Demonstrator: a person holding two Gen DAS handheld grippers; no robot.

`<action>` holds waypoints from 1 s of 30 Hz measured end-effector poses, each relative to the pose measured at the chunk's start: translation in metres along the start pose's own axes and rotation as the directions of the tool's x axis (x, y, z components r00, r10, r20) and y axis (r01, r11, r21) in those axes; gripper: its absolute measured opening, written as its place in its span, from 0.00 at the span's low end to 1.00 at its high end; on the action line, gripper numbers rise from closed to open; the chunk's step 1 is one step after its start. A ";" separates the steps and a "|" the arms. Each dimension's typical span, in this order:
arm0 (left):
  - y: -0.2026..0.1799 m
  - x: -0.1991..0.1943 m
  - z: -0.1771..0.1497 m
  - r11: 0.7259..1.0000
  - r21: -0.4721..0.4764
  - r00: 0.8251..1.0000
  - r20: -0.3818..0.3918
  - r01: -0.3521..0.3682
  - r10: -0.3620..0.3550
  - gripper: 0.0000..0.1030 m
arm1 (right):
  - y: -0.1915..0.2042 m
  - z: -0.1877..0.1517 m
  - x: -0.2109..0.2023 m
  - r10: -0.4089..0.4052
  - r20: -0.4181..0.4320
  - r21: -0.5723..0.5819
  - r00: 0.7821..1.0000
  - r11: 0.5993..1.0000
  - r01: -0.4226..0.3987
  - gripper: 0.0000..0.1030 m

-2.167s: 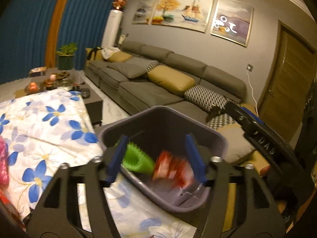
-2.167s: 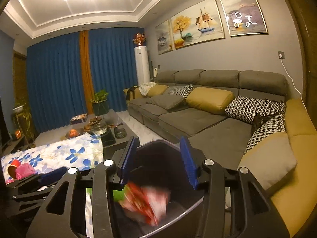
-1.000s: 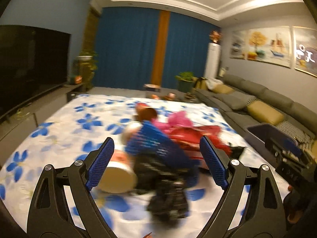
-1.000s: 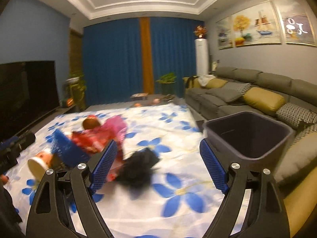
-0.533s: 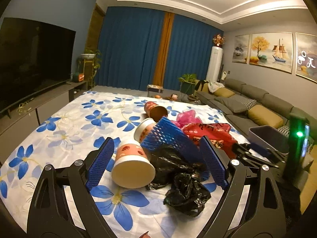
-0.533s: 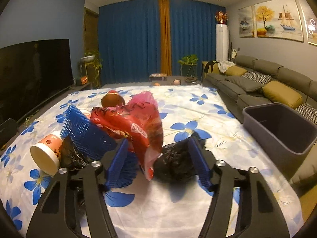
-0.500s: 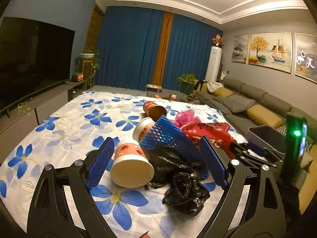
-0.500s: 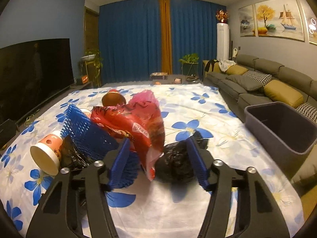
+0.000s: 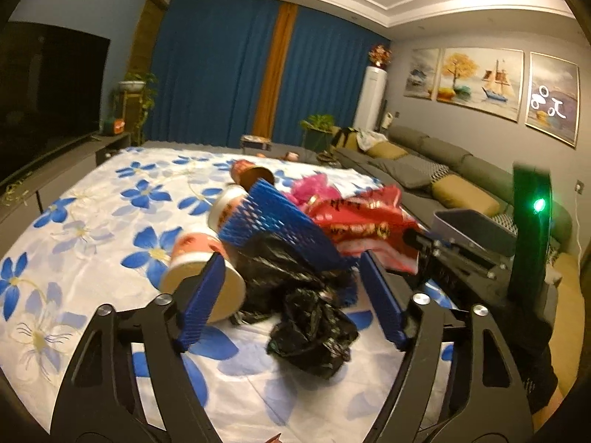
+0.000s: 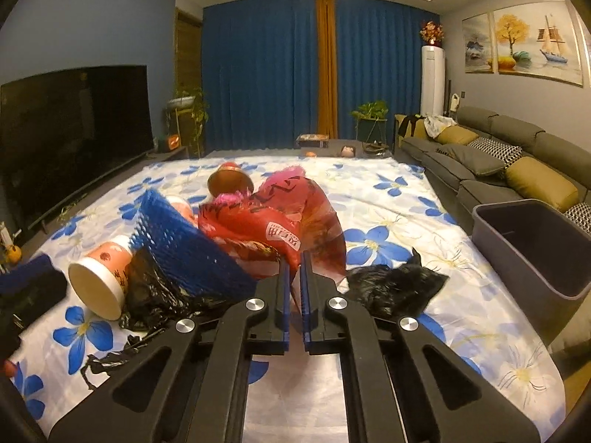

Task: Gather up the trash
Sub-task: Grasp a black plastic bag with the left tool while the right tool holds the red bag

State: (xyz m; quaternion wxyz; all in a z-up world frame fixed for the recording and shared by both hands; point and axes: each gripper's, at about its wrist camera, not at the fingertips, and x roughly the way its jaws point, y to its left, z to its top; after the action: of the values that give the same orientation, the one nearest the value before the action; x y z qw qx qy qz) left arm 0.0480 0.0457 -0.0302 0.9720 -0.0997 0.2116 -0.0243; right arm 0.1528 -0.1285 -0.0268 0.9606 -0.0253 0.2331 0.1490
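One crinkled red bag (image 10: 295, 229) pinched in right claw (image 10: 294, 277); left claw (image 9: 291, 295) gapes empty.

Left wrist: low over the floral cloth (image 9: 92, 221), close behind the trash pile (image 9: 295, 243), facing the curtains.
Right wrist: close, low, facing curtains from the pile's right.
Shared: pile, grey bin (image 10: 532, 243), sofa.

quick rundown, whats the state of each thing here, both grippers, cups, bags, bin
right gripper: jaws shut on the red bag
red bag: crumpled, pinched at its lower edge
left gripper: jaws open, around nothing
nearest paper cup: on its side, mouth toward the cameras
far cup: tipped over, brown inside showing
blue foam net: propped on the pile
black bags: crumpled on the cloth
bin: upright, open
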 end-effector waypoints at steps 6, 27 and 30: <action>-0.010 0.016 -0.011 0.998 0.024 0.995 -0.085 0.053 -0.051 0.59 | -0.008 0.010 -0.028 0.008 0.067 0.031 0.998 0.999 -0.010 0.05; -0.015 0.052 -0.030 0.992 0.053 0.940 -0.329 0.113 -0.090 0.04 | -0.020 0.016 -0.073 0.013 0.162 0.065 0.987 0.998 -0.024 0.05; -0.019 0.045 -0.027 0.990 0.073 0.948 -0.307 0.118 -0.090 0.03 | -0.024 0.017 -0.078 0.011 0.168 0.072 0.986 0.997 -0.023 0.05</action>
State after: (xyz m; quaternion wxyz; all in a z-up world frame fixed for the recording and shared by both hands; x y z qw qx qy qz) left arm 0.0771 0.0177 -0.0689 0.9289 -0.0620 0.3510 -0.1000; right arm 0.1018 -0.1710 0.0231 0.9758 0.0246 0.1572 0.1503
